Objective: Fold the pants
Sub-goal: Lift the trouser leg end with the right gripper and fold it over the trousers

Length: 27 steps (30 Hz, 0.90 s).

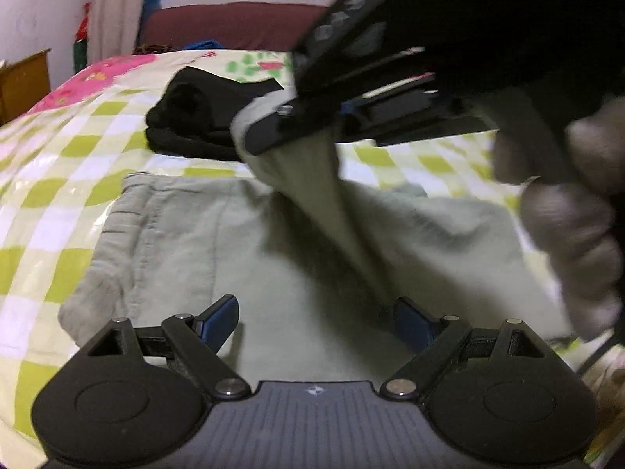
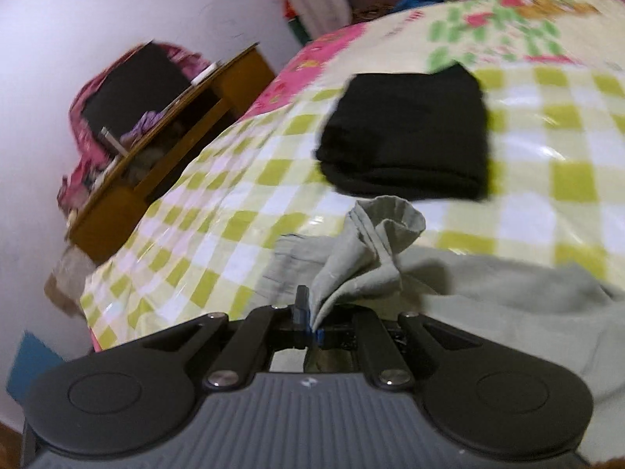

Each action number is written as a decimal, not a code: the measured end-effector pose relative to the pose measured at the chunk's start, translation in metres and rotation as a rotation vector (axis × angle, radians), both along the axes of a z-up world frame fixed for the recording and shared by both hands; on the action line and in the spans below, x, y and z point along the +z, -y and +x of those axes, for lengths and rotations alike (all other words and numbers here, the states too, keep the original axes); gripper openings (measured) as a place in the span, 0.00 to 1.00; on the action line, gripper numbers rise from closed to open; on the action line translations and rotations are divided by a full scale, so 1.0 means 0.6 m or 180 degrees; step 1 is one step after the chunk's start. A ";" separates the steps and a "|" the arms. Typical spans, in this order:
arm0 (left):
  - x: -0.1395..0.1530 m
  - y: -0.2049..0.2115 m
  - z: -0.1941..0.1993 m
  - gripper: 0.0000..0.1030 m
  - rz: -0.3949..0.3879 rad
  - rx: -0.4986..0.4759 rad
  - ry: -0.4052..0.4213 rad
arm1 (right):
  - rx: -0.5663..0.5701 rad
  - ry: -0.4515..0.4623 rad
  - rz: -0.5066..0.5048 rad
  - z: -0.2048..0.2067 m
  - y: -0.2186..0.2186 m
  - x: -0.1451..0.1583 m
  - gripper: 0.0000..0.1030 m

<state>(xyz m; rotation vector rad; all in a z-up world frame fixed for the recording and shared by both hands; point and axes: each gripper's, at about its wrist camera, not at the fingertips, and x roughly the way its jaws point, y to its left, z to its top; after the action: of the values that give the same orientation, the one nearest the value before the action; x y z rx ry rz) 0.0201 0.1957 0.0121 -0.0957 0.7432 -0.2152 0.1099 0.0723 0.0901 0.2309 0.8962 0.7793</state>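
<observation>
- Left gripper [image 1: 314, 318]: lower centre of frame, fingers apart over the pale green pants [image 1: 187, 242].
- Right gripper [image 2: 312, 322]: lower centre, clamped on a pants fold.
- Folded black garment [image 2: 406, 133]: upper right, on checked bedcover [image 2: 218, 226].

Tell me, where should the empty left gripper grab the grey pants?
Probably the waistband edge of the grey pants, coming from the left: it lies flat and free there. The left gripper is open; the right gripper already pinches a lifted corner.
</observation>
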 end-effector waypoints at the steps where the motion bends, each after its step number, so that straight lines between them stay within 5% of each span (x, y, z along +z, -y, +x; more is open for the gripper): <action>1: 0.001 -0.007 -0.003 0.97 -0.0016 0.0043 0.0021 | 0.0057 0.0086 -0.0081 0.000 -0.020 0.003 0.05; 12: -0.005 -0.051 -0.047 0.96 0.0189 0.0330 -0.0046 | 0.0667 0.0186 -0.0484 -0.025 -0.168 -0.041 0.06; 17: -0.002 -0.038 -0.051 0.96 0.0331 0.0341 -0.0044 | 0.0940 -0.0122 -0.0550 -0.020 -0.195 -0.061 0.24; 19: -0.001 -0.035 -0.057 0.96 0.0400 0.0352 -0.0058 | 0.0893 -0.0076 -0.0515 -0.026 -0.185 -0.056 0.38; 27: 0.043 -0.033 -0.087 0.96 0.0560 0.0461 0.0096 | 0.0191 0.0150 -0.0403 -0.032 0.004 0.000 0.45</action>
<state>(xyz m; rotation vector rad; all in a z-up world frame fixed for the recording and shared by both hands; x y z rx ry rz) -0.0324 0.2155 0.0377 0.0209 0.7189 -0.0130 0.0907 0.0696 0.0903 0.0742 0.9078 0.7773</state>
